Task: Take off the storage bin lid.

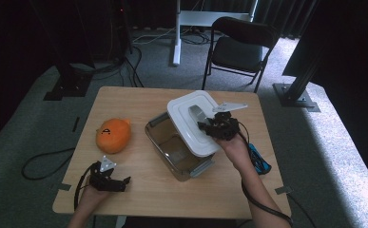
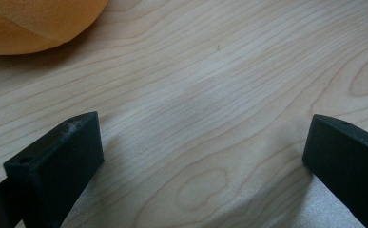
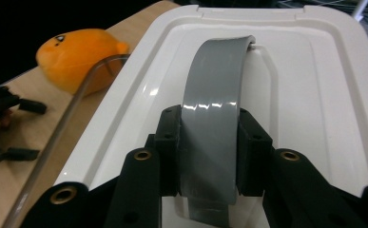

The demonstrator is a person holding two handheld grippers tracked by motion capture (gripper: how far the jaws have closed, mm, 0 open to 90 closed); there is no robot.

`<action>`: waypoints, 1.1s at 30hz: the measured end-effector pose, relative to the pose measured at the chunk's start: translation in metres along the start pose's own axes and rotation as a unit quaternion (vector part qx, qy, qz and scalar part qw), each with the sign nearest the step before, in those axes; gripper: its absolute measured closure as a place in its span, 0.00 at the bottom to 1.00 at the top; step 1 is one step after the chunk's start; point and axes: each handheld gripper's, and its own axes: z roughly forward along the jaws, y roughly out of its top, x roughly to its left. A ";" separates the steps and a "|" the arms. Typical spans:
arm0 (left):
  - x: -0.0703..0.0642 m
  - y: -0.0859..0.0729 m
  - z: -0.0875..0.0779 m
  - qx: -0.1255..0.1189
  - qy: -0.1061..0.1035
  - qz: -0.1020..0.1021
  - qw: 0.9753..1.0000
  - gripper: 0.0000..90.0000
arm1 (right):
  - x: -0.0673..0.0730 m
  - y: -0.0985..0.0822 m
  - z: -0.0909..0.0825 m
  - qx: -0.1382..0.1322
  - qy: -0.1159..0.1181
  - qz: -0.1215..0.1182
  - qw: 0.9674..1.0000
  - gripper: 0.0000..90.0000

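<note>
A clear plastic box (image 1: 172,145) stands in the middle of the wooden table. Its white lid (image 1: 193,121) is lifted and tilted over the box's right side. My right gripper (image 1: 209,126) is shut on the lid's grey handle (image 3: 215,109), with a jaw pressed on either side of the strap. An orange plush toy (image 1: 112,135) lies left of the box, and a part of the plush toy (image 2: 34,21) lies ahead of my left gripper. My left gripper (image 1: 123,182) rests open on the table near the front left corner, with only bare wood between its jaws.
A blue object (image 1: 259,159) lies on the table by my right forearm. The box's clear rim (image 3: 62,128) runs below the lid. A black folding chair (image 1: 238,47) and white desk legs (image 1: 177,33) stand beyond the table's far edge. Cables trail on the carpet.
</note>
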 end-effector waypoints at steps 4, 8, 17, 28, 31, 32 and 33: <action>0.000 0.000 0.000 0.000 0.000 -0.001 1.000 0.00 | -0.012 0.001 -0.002 -0.004 -0.012 0.013 1.000 0.75; 0.000 0.000 0.000 -0.001 0.000 -0.001 1.000 0.00 | -0.023 0.001 -0.003 -0.010 -0.027 0.024 0.999 0.75; 0.000 0.000 0.000 0.000 -0.001 0.000 1.000 0.00 | -0.050 -0.004 -0.004 -0.014 -0.057 0.051 0.997 0.75; 0.000 0.000 0.000 0.000 -0.002 0.000 1.000 0.00 | -0.082 -0.018 0.007 -0.007 -0.102 0.074 0.992 0.75; 0.000 0.000 0.000 0.000 -0.002 0.000 1.000 0.00 | -0.088 -0.022 0.012 0.001 -0.109 0.078 0.991 0.75; 0.000 0.000 0.000 0.000 -0.002 0.000 1.000 0.00 | -0.090 -0.024 0.014 0.004 -0.113 0.079 0.990 0.75; 0.000 0.000 0.000 0.000 -0.002 0.000 1.000 0.00 | -0.091 -0.025 0.016 0.007 -0.115 0.081 0.990 0.75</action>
